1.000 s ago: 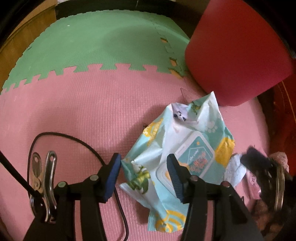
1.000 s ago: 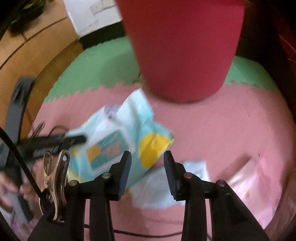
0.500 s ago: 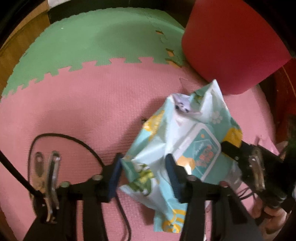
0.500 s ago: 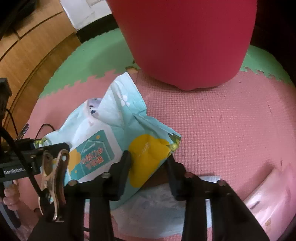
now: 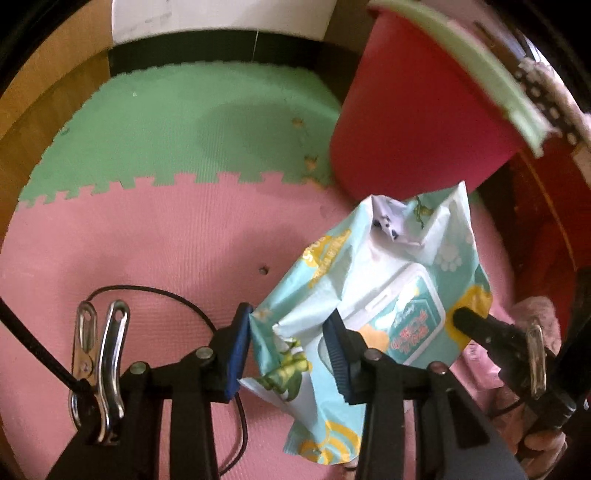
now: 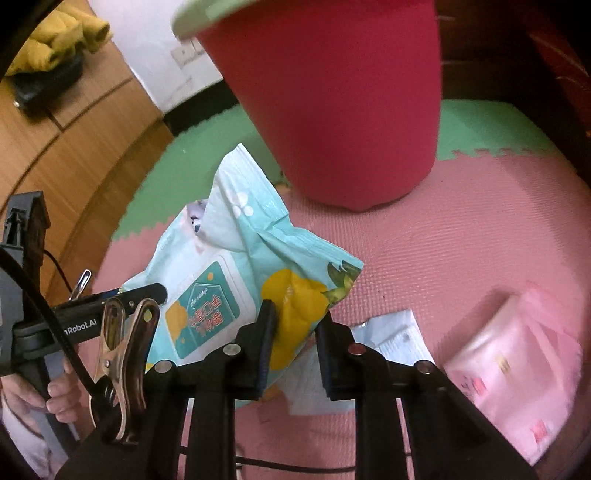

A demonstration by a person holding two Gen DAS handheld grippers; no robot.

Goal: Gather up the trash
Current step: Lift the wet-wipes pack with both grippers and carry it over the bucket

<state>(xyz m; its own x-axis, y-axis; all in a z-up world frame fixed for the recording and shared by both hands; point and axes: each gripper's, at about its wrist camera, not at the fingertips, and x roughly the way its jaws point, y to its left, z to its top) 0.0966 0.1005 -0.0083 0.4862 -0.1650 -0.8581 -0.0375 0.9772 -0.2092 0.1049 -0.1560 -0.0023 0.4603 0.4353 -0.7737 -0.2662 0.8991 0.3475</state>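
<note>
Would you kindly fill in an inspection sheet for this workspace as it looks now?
Surface: pink mat joined to green mat, on a wood floor.
Job's things: wipes pack held up off the mat; red bin behind it.
Clutter: pink packet and pale wrapper on the pink mat.
Grippers: left gripper and right gripper both closing on the pack, one at each end.
Cables: black cable looping on the mat.
Surroundings: white wall, yellow cloth.
</note>
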